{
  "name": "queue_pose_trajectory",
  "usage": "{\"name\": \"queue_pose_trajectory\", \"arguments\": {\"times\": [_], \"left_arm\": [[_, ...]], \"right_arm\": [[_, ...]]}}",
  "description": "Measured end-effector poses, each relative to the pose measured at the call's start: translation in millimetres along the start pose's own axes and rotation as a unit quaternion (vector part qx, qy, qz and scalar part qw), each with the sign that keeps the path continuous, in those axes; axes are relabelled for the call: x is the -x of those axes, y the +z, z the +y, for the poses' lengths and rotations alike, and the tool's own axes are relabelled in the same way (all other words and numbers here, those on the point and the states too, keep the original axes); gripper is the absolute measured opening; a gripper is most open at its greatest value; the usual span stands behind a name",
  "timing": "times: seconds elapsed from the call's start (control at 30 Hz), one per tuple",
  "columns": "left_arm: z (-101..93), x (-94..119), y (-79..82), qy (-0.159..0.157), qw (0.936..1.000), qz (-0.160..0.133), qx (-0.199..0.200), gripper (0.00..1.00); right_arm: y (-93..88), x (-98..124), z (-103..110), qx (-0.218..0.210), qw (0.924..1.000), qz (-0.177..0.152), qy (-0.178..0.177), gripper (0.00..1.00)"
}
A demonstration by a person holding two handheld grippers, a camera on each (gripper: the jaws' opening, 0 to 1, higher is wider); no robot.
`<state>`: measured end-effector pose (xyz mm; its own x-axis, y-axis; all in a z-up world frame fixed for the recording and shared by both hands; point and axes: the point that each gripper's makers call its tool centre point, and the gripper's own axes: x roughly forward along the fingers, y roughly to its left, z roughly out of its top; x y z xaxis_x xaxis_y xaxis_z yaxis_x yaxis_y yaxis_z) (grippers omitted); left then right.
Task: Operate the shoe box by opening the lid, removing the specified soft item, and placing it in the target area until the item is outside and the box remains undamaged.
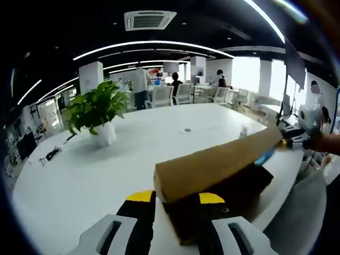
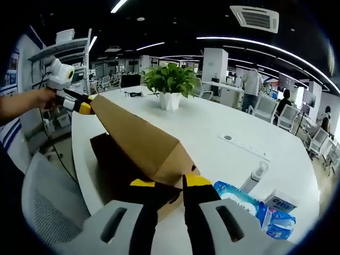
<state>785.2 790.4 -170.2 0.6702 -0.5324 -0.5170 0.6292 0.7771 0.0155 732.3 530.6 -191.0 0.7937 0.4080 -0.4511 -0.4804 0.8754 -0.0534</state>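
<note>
Claws grip opposite ends of the lid [image 1: 218,164], left claw [image 1: 175,199] and right claw [image 2: 170,183] both clamped on it, tilting it off the shoe box [image 2: 114,159] on the desk [image 1: 106,159] to reach inside.

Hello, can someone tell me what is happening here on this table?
A person holds a gripper in each hand and is lifting the brown cardboard lid off a dark shoe box on the round white table. The left gripper pinches one end of the lid and the right gripper the other, so the lid is raised. The box's contents are too dark to make out. A potted green plant stands farther back.
</note>
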Motion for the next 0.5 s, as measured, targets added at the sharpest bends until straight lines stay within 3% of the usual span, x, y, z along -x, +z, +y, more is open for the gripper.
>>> {"name": "queue_pose_trajectory", "arguments": {"times": [0.5], "left_arm": [[-4.1,-1,-17.7,-0.016,0.9994,0.020,-0.026,0.32]], "right_arm": [[-17.9,5,15,0.026,0.9994,0.000,0.020,0.20]]}}
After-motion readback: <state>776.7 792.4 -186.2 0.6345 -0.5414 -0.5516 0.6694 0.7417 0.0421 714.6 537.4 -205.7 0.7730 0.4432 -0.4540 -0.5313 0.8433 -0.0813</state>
